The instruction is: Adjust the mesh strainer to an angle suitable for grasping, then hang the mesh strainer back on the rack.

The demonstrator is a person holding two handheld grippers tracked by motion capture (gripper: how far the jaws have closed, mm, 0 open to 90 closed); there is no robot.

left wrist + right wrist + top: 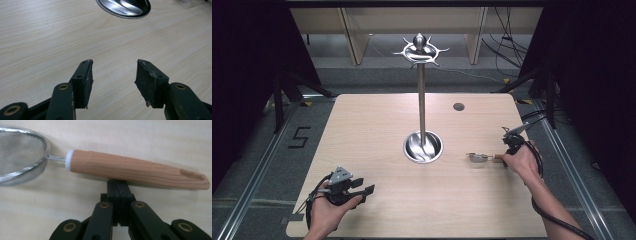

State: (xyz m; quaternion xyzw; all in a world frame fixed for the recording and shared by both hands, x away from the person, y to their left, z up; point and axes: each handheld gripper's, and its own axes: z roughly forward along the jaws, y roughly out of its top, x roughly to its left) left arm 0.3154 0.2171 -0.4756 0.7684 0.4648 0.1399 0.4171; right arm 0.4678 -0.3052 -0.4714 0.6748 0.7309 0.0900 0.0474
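A pale wooden table [377, 130] carries a tall metal stand [422, 100] rising from a round steel base. To the right of the stand's base lies a small mesh strainer [478, 158] with a wooden handle [137, 168]. The right gripper [119, 185], jaws pressed together, sits against the handle, possibly just touching. Well left of the base, the left gripper [113, 80] rests with jaws wide apart, nothing between them.

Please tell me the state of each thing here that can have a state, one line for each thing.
Strainer: held by its wooden handle, lying level just above the table.
Right gripper: fingers shut on the strainer.
Left gripper: fingers open, nothing between them, low over the table.
Hook stand: upright in its round metal base, hooks bare.
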